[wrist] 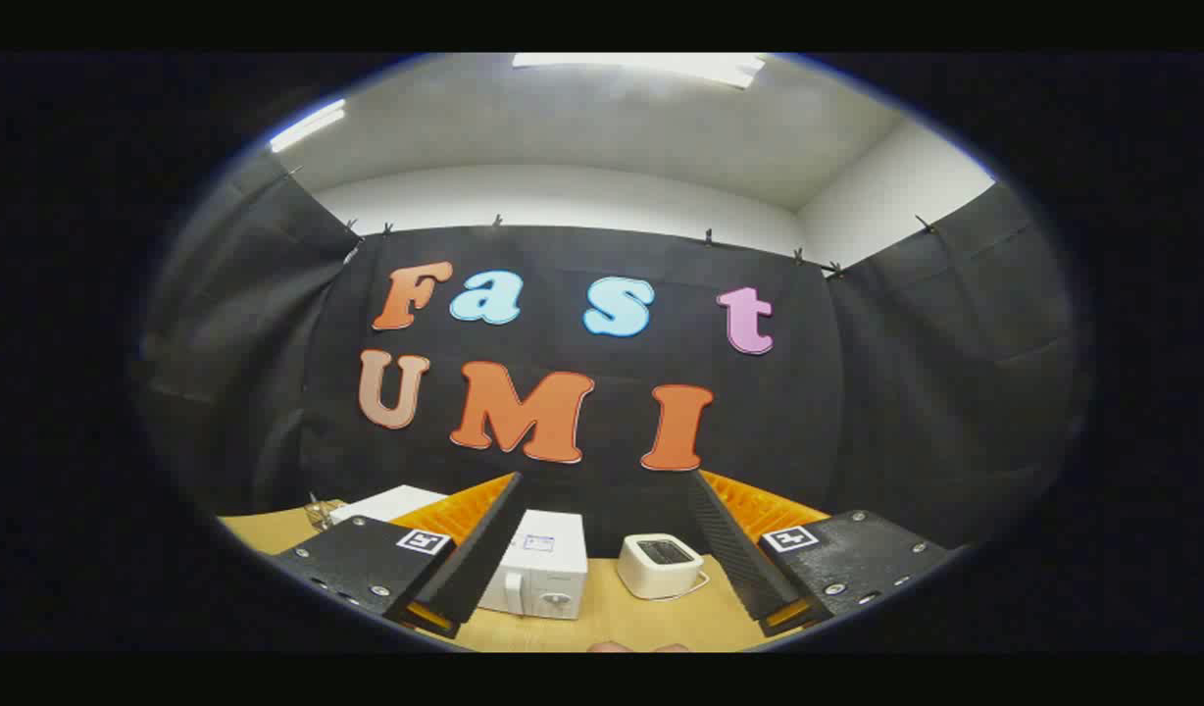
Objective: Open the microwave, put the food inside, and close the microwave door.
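Note:
My gripper (605,476) is held high above the table, its fingers wide apart and nothing between them. Far below, just right of the left finger, a small white microwave (543,579) stands on the tan table (651,618). Its door looks closed, and a handle and a round knob show on its front. The left finger covers the microwave's left side. A small pinkish thing (633,647) peeks in at the near edge of the table; I cannot tell what it is.
A white toaster (661,564) with a cord stands right of the microwave, between the fingers. A flat white box (386,502) and a small clear glass item (318,512) lie beyond the left finger. Black cloth walls close the booth behind and on both sides.

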